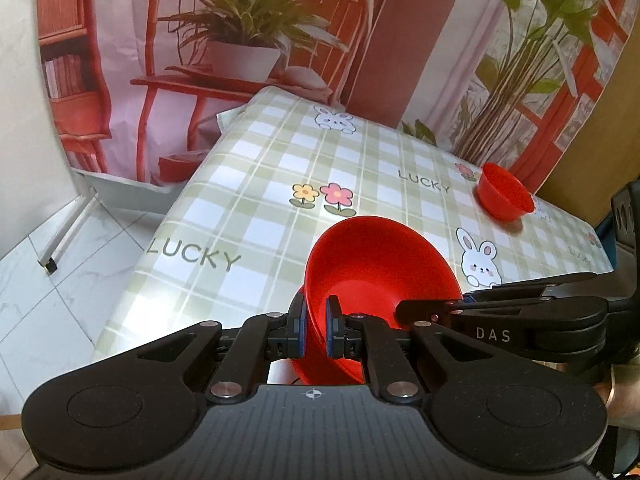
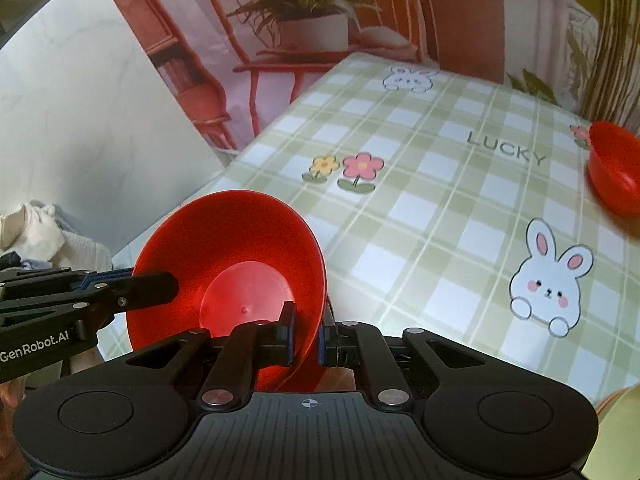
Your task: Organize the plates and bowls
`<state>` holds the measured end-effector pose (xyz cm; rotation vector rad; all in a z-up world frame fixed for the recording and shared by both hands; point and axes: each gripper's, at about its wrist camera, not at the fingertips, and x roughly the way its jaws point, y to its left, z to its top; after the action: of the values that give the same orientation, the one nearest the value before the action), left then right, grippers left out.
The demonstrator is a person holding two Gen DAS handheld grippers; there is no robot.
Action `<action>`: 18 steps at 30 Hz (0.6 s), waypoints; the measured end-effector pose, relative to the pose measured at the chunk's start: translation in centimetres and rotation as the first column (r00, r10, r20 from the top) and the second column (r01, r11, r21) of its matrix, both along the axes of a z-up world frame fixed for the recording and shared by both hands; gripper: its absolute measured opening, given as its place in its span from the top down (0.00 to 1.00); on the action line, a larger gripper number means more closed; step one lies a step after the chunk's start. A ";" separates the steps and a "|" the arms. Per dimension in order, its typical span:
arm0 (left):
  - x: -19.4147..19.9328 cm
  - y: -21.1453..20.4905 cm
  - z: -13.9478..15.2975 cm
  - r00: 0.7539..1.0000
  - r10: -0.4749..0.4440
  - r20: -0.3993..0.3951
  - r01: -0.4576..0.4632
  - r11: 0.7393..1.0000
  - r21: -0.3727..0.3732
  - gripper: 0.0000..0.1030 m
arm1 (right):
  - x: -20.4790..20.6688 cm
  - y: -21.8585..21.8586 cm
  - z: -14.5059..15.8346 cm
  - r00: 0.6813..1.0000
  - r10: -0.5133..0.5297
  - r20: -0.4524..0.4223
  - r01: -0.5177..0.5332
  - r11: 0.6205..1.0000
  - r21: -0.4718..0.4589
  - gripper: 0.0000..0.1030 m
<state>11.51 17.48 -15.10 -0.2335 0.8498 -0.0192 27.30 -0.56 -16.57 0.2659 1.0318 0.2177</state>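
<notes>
A large red bowl hangs tilted over the near edge of the table, held from two sides. My left gripper is shut on its near rim, one pad inside and one outside. My right gripper reaches in from the right and pinches the opposite rim. In the right wrist view, the same bowl shows its flat bottom, with my right gripper shut on its right rim and the left gripper coming from the left. A smaller red bowl stands upright at the table's far right.
The table wears a green-checked cloth with rabbits, flowers and "LUCKY". A printed backdrop of a chair and plants hangs behind it. At the left are a white panel, a tiled floor and crumpled cloth.
</notes>
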 end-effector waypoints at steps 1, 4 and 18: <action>0.0 0.0 -0.1 1.000 0.000 -0.002 0.000 1.000 0.000 0.90 | -0.1 0.1 -0.1 1.000 0.002 -0.003 -0.002 1.000 -0.003 0.91; 0.0 0.0 -0.4 1.000 -0.002 -0.011 0.002 1.000 0.005 0.90 | -0.3 0.3 -0.3 1.000 0.008 -0.009 -0.008 1.000 -0.006 0.91; 0.2 0.6 -2.0 0.999 0.009 -0.048 -0.008 1.000 0.019 0.90 | -0.2 1.1 -1.1 0.999 0.032 -0.030 -0.033 0.999 -0.025 0.91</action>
<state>11.66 18.06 -17.07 -0.2206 0.8966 0.0029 27.07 0.50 -17.68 0.2296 1.0683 0.2306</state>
